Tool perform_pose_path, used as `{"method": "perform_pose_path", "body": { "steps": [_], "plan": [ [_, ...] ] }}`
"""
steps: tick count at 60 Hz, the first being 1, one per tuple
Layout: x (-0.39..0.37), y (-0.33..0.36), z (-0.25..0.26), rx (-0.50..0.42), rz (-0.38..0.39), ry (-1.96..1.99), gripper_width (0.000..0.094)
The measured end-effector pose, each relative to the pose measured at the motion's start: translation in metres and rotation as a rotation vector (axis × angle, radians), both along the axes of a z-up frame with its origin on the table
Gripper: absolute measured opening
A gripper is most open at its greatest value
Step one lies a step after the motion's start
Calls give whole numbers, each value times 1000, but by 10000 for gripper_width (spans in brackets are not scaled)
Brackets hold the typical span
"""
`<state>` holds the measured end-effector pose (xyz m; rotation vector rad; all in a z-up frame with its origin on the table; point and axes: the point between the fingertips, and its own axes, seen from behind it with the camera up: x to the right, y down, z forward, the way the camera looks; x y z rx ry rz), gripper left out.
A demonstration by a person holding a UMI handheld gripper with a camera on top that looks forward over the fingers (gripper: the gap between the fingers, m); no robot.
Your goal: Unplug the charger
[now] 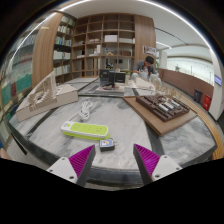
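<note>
Just ahead of the fingers (pixel 115 160), on a pale marbled surface (pixel 130 115), lies a yellow-green power strip (pixel 84 129) with a white top, set lengthwise across the way. Nearer still, just beyond the left finger's tip, sits a small dark block (pixel 106 144) that is probably the charger; whether it is seated in the strip or merely lying beside its end cannot be told from this view. A white cable (pixel 87 107) coils on the surface beyond the strip.

The fingers stand apart, purple pads (pixel 81 160) facing inward, with nothing between them, well short of any grasp.

The chief risk, as I judge it, is that the strip is light and loose on the surface. If the fingers close on the charger and pull without anything holding the strip down, the whole strip may lift or slide along with it and the plug never come free. A second risk is aim: the charger is small and dark and sits off toward the left finger, so a straight advance could knock it or push the strip away rather than straddle it. Closing on the cable instead of the charger body would strain the cord.

Farther off, a wooden tray (pixel 160 106) of dark items rests on the surface, with a seated person (pixel 148 68) and bookshelves (pixel 105 40) behind.
</note>
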<state>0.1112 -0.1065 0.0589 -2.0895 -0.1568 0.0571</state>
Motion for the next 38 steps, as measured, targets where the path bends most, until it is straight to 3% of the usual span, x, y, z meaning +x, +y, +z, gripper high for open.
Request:
{"method": "perform_pose_path", "body": {
  "steps": [17, 38],
  "plan": [
    [-14, -73, 36, 50, 29, 30, 796],
    [-33, -76, 41, 87, 114, 163, 836]
  ]
}}
